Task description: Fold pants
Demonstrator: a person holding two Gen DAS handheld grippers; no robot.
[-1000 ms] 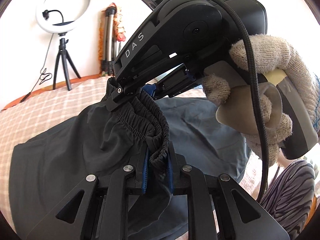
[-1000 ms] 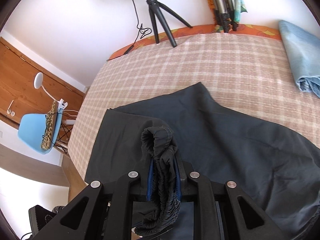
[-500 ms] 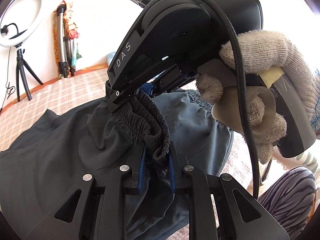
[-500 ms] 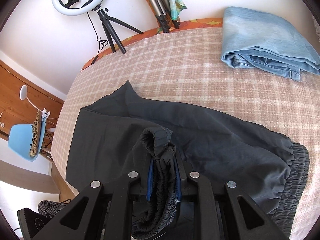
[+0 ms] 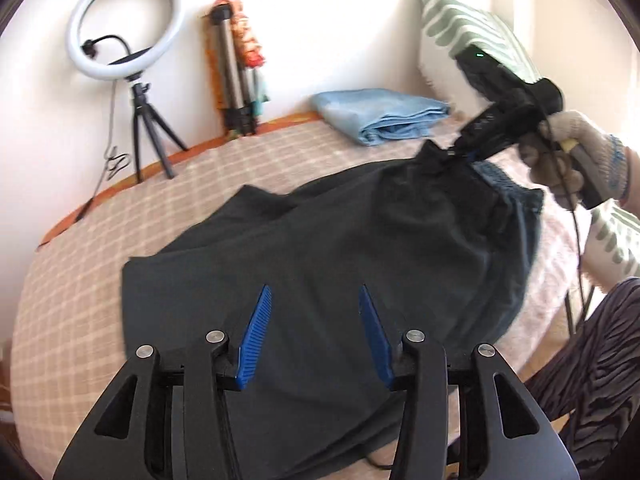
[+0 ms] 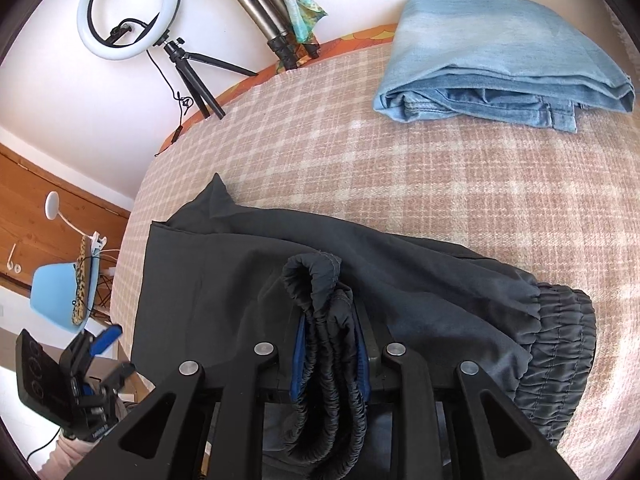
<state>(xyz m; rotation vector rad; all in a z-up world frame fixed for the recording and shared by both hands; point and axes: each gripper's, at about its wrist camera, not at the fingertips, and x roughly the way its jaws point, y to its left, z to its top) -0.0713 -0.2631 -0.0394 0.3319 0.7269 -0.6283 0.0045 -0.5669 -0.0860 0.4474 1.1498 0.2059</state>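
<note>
Dark grey pants (image 5: 360,248) lie folded over on the checked bed cover (image 5: 80,280). My left gripper (image 5: 314,292) hovers over the near part of the pants; its jaws are opening and nothing sits between the blue pads (image 5: 256,336). It also shows at the lower left of the right wrist view (image 6: 100,340). My right gripper (image 6: 330,320), held by a gloved hand (image 5: 568,160), has the bunched elastic waistband (image 6: 320,344) between its pads. Those jaws are opening too, and the band still fills the gap. That gripper (image 5: 460,154) holds the waist end raised above the bed.
Folded blue jeans (image 6: 500,60) lie at the far side of the bed. A ring light on a tripod (image 5: 132,60) and a folded tripod (image 5: 236,88) stand against the wall. A patterned pillow (image 5: 460,28) is at the right. A blue chair (image 6: 60,296) stands off the bed's left edge.
My left gripper has let go of the waistband, opened and drawn back from the right gripper. The right gripper has moved the waistband across the bed and its pads stand wider.
</note>
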